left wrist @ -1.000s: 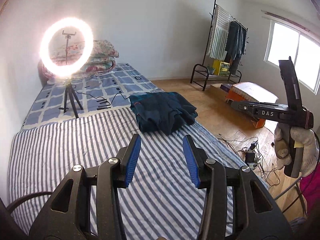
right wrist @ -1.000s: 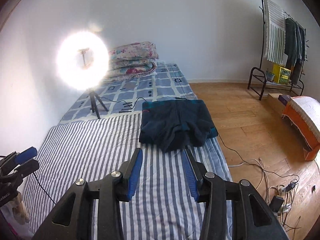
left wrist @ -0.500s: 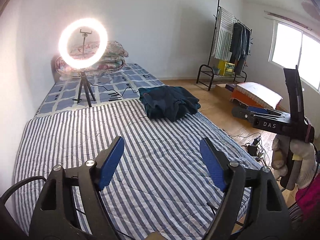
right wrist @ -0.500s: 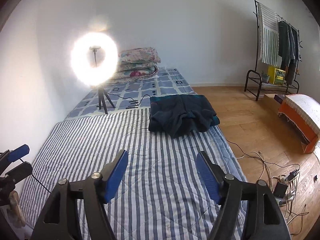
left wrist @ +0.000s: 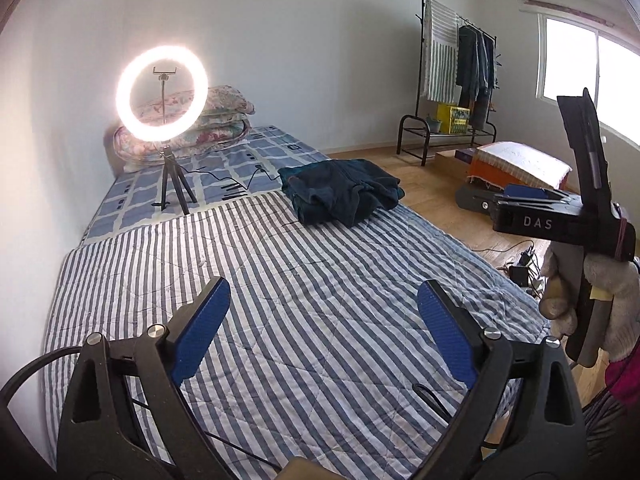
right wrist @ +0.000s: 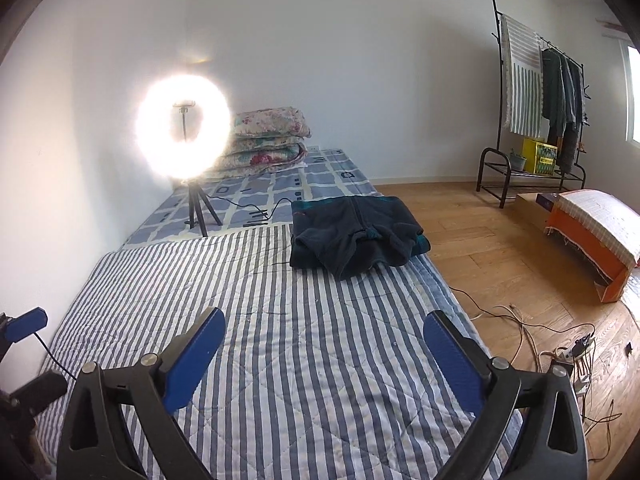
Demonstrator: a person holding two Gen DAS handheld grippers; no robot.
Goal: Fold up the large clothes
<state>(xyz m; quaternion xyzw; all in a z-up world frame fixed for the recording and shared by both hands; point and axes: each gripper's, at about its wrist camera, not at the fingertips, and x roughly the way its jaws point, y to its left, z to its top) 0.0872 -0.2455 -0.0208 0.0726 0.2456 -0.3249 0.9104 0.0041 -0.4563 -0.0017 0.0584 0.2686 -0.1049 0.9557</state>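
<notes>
Left gripper (left wrist: 324, 320) and right gripper (right wrist: 324, 354): fingers just opened wide, nothing between. Folded dark garment (right wrist: 352, 232) well ahead on striped bed (right wrist: 280, 320).

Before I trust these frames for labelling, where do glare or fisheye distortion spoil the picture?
Right wrist view: the ring light blooms, washing out its rim and the quilts behind. Left wrist view: the ring is crisper, but the window is blown out white. Both views bend the walls and clothes rack at the edges; the folded dark garment reads sharp.
</notes>
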